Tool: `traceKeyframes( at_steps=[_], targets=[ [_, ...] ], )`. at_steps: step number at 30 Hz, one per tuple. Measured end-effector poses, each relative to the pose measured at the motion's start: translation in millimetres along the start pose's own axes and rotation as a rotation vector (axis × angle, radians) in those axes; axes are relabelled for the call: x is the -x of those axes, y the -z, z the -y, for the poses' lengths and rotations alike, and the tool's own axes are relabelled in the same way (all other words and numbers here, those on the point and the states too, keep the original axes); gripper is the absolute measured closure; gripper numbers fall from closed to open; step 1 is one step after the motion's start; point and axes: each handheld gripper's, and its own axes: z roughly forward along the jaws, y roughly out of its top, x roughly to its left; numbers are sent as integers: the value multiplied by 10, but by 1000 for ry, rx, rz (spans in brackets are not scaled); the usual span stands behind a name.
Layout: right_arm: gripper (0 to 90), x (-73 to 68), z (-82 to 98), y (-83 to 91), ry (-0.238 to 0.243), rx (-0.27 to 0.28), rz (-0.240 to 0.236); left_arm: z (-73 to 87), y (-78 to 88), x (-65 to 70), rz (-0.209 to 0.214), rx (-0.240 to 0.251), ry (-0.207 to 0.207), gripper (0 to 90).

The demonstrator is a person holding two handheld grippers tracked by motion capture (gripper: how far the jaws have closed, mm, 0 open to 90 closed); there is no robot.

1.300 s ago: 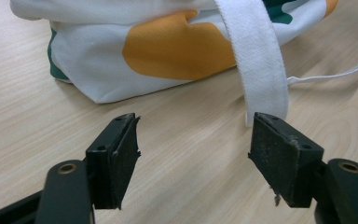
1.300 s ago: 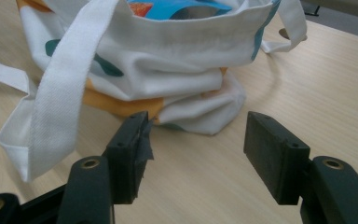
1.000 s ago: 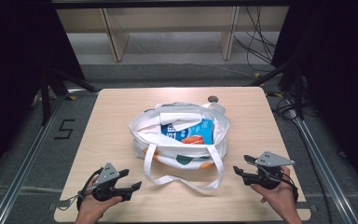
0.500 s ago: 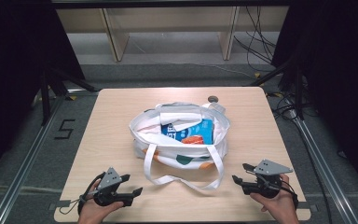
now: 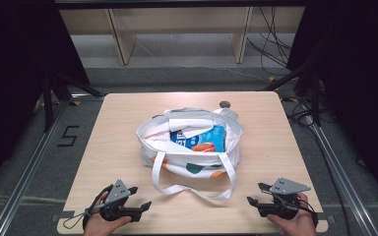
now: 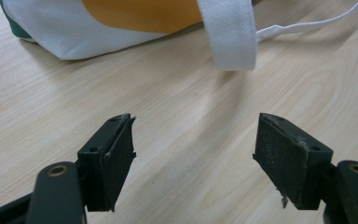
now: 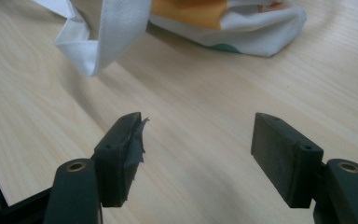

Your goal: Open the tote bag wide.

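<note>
High view: white tote bag (image 5: 189, 147), mid-desk (image 5: 275, 128), straps trailing near. Left tongs (image 5: 139, 197) and right tongs (image 5: 254, 194) flank the straps at near edge, released, empty; right jaws just widened.

- A light wooden tabletop (image 5: 113, 128) sits in the middle, its grain running lengthwise.
- A small round dark disc (image 5: 224, 103) lies near the tabletop's far edge.
- A pale wooden shelf unit (image 5: 177, 29) stands on the floor behind.
- Black cables (image 5: 275, 44) trail over the grey floor (image 5: 187, 78) at right.
- A "5" mark (image 5: 69, 136) shows on the floor at left.
- Metal rails (image 5: 24, 172) flank both sides.
</note>
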Motion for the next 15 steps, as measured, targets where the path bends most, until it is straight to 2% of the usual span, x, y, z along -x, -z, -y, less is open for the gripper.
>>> traceKeyframes(
  at_steps=[2,3,4,5,7,8,12,13,14,15],
  targets=[
    [347,-17,14,0,3,-16,-5,4,-12,1,8,14,2,274],
    [347,-13,16,-6,16,-9,-2,-2,2,-10,7,1,-12,274],
    [345,2,13,-10,43,-1,2,-1,-2,-10,8,0,-6,274],
    [343,0,13,-11,42,-4,1,1,-11,-6,1,9,6,274],
    [342,-3,14,-10,36,-6,5,0,-11,-11,2,3,5,274],
    [341,-3,15,-19,45,-11,6,-5,-1,-31,8,-9,-27,274],
    [338,-10,16,-30,43,-19,4,-1,-14,-29,6,1,-17,273],
    [338,-14,16,-29,37,-25,2,2,-18,-25,4,-1,-4,273],
    [338,-2,15,-33,50,-24,0,7,-40,-13,3,27,23,273],
    [338,-2,15,-33,50,-24,0,7,-40,-13,3,27,23,273]
  ],
)
